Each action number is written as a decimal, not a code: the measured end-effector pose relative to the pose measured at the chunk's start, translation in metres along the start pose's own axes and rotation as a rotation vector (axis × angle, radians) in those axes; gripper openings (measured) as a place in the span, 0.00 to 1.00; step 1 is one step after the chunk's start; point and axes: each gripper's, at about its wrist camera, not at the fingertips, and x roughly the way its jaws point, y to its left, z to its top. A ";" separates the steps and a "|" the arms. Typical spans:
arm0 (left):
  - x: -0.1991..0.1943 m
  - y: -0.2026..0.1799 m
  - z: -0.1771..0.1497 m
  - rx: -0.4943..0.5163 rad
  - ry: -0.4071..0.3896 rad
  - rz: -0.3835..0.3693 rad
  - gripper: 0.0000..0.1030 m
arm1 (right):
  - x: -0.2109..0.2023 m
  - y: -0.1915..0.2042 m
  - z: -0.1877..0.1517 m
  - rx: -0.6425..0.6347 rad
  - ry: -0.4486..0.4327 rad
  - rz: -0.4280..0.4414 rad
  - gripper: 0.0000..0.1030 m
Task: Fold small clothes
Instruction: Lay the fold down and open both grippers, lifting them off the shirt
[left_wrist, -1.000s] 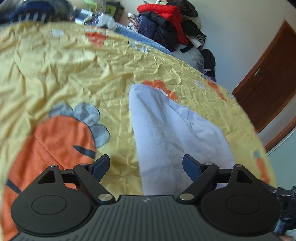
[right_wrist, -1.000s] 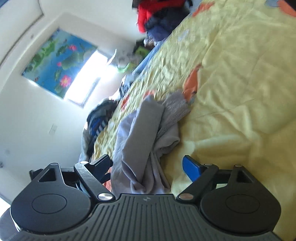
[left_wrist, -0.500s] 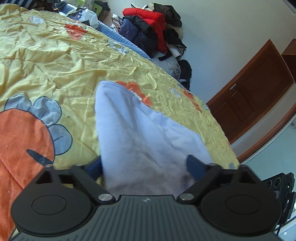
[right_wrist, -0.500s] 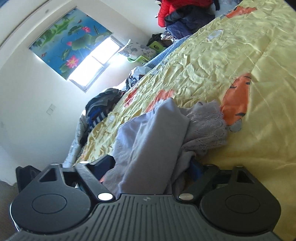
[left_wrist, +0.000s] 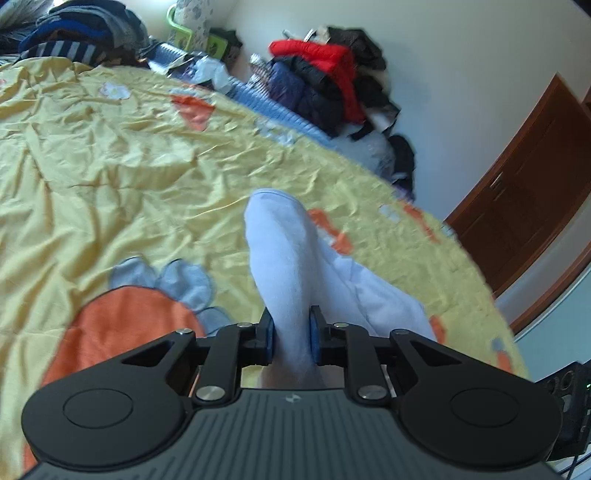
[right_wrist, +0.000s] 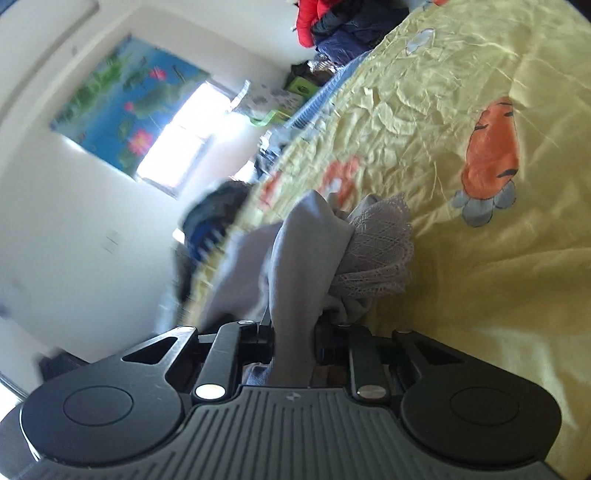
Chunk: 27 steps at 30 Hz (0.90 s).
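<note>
A small pale lilac garment (left_wrist: 284, 258) lies on the yellow carrot-print bedspread (left_wrist: 110, 166). My left gripper (left_wrist: 290, 334) has its jaws closing, and both blue pads press a bunched ridge of that cloth. In the right wrist view the same garment (right_wrist: 303, 258) shows a grey lace trim (right_wrist: 380, 251) on its right side. My right gripper (right_wrist: 293, 341) is also closing its jaws, with a thick fold of the lilac fabric pinched between them. Its pads are mostly hidden by the cloth.
A heap of red, navy and black jackets (left_wrist: 325, 85) sits past the bed's far edge. A striped clothes pile (left_wrist: 66, 40) lies at the far left corner. A brown door (left_wrist: 524, 206) is at the right. A window and flower picture (right_wrist: 122, 107) face the right gripper.
Both grippers went from wide open to closed on the lilac garment. The cloth now stands bunched in a ridge between each pair of pads. The right gripper slid forward along the bed.
</note>
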 end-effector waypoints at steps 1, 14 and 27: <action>0.001 0.001 -0.001 0.001 0.023 0.031 0.21 | -0.001 0.003 -0.003 -0.021 -0.004 -0.038 0.33; -0.026 -0.064 -0.061 0.318 -0.028 0.220 0.81 | -0.034 0.075 -0.035 -0.504 -0.016 -0.092 0.47; -0.034 -0.055 -0.086 0.289 -0.020 0.306 0.85 | -0.030 0.067 -0.067 -0.606 0.022 -0.373 0.64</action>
